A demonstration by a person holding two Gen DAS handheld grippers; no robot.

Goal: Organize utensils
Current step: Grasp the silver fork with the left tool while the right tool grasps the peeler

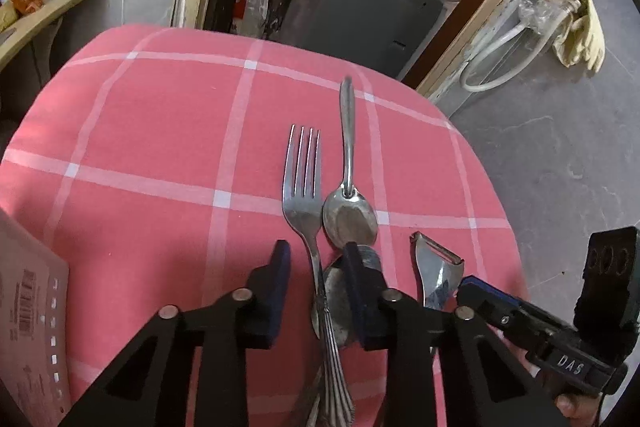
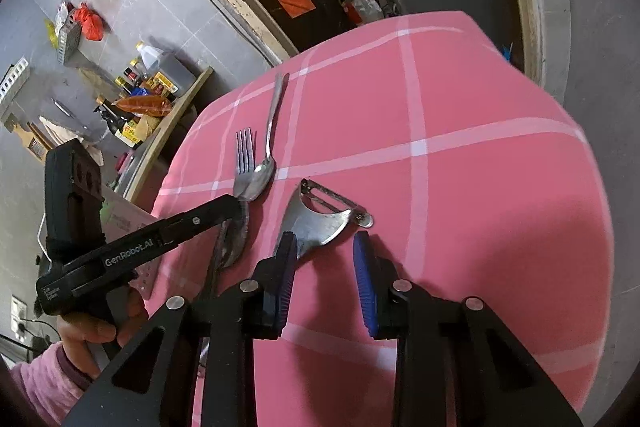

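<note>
A fork (image 1: 304,203) lies on the pink checked cloth (image 1: 160,131), tines pointing away. A spoon (image 1: 349,187) lies right of it, bowl near me. A larger spoon (image 1: 338,307) lies under them. A metal peeler (image 1: 434,269) lies further right. My left gripper (image 1: 316,267) is open, its fingers either side of the fork's handle. My right gripper (image 2: 325,255) is open, straddling the peeler's handle (image 2: 320,219). The fork (image 2: 244,159) and spoon (image 2: 266,155) show left in the right wrist view.
A perforated board (image 1: 28,315) lies at the table's left edge. A shelf with bottles and packets (image 2: 140,95) stands beyond the left side. The table's far edge and right edge drop to grey floor (image 1: 560,167).
</note>
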